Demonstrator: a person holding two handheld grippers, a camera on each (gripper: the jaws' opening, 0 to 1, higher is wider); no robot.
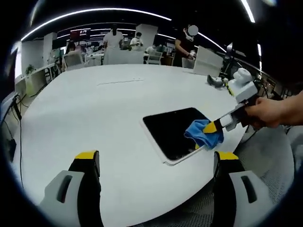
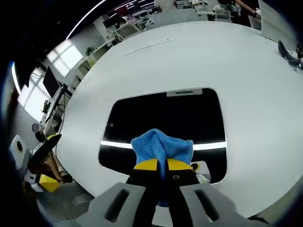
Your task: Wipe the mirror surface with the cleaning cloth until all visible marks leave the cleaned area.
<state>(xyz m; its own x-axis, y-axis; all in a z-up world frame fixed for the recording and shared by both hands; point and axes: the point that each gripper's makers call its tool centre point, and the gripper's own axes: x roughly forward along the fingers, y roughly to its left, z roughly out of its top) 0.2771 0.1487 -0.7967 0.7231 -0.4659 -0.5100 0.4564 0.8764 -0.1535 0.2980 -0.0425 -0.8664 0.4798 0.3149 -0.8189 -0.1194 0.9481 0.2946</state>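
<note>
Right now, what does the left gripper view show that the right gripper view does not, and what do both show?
Left gripper view: open left tongs, a hand holding the right tongs, people at the far desks.

Right gripper view: a bright light streak reflected across the mirror.

Both: mirror, blue cloth on it, white table.

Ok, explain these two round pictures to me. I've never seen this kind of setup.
A person holds a two-jaw tool in each hand, and each carries a fisheye camera looking along its jaws. In the left gripper view, the left gripper is open over a white table, and the right gripper enters from the right, in a hand. It pinches a blue cleaning cloth against a dark mirror. The right gripper view looks down at that cloth and mirror close up.
</note>
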